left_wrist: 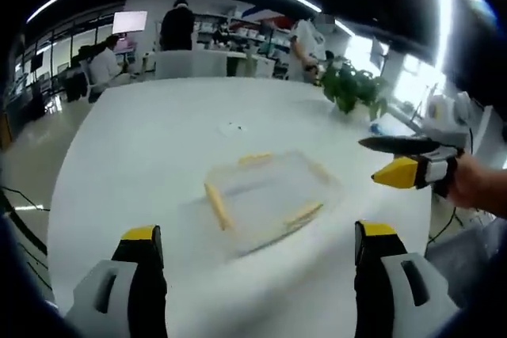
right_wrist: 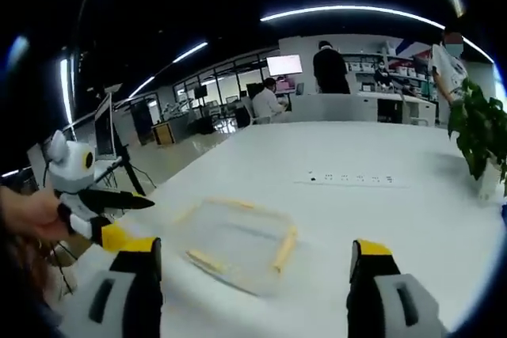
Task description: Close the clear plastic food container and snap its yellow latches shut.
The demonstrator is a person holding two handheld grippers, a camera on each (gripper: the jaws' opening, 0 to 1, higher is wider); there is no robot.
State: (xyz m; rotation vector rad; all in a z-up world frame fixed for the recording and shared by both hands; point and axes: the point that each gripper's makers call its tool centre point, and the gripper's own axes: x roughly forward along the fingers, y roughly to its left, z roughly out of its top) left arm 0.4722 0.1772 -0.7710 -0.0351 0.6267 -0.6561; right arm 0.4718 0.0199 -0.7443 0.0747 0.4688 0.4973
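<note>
In the left gripper view the left gripper (left_wrist: 257, 251) rises from the bottom edge with its two yellow-tipped jaws spread wide and nothing between them. Just above the gap, at the centre of the frame, the clear plastic food container (left_wrist: 269, 195) lies flat on the white table (left_wrist: 158, 140), its lid on; yellow latches (left_wrist: 217, 205) show along its left, top and lower right edges, but whether they are snapped down cannot be told. At the right edge a hand (left_wrist: 479, 184) holds the right gripper (left_wrist: 396, 157), whose dark upper jaw and yellow-tipped lower jaw stand apart, near the container's right side and not touching it. A potted plant (left_wrist: 352, 89) sits at the table's far edge in the upper right, and people stand among desks in the background. In the right gripper view the right gripper (right_wrist: 253, 263) also has its jaws spread and empty, the container (right_wrist: 238, 243) lying between and just above them, slightly left of centre. The left gripper (right_wrist: 119, 215) enters from the left edge, held near the container's left side, jaws parted.
</note>
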